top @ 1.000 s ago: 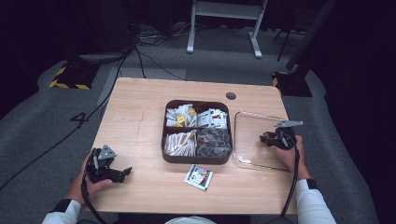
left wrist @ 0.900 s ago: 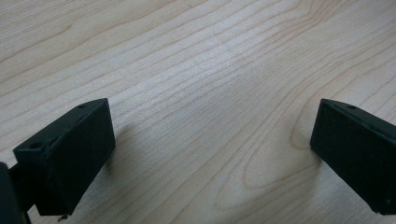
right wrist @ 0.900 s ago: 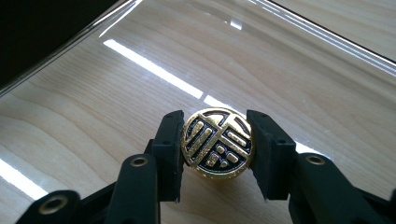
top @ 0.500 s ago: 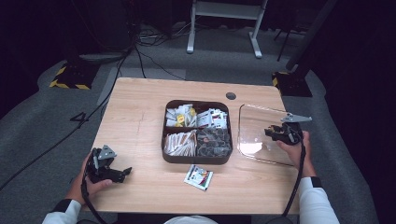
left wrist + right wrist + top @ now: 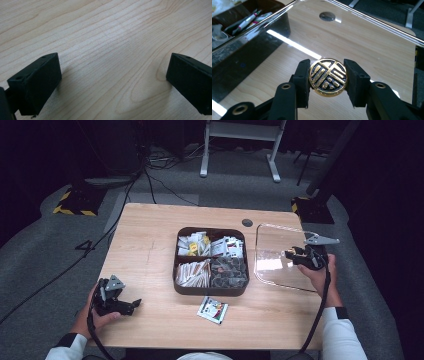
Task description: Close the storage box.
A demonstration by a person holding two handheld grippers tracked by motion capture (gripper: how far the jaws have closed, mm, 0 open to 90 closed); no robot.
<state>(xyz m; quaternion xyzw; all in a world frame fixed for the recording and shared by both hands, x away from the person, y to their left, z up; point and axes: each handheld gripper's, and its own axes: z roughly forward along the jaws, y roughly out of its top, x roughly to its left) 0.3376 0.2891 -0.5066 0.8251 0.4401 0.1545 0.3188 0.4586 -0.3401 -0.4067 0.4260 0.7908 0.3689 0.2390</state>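
**Hidden and cut off**
In the right gripper view, both pads (image 5: 303, 82) cover the side edges of the lid's gold-and-black knob (image 5: 328, 76); past them the clear lid (image 5: 372, 40) and compartment tray (image 5: 242, 22) are cut off; the packets (image 5: 210, 245) are too small to identify.

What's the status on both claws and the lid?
Right claw shut on lid knob, clear lid tilted up. Left claw open, empty, on table. Nothing blocking.
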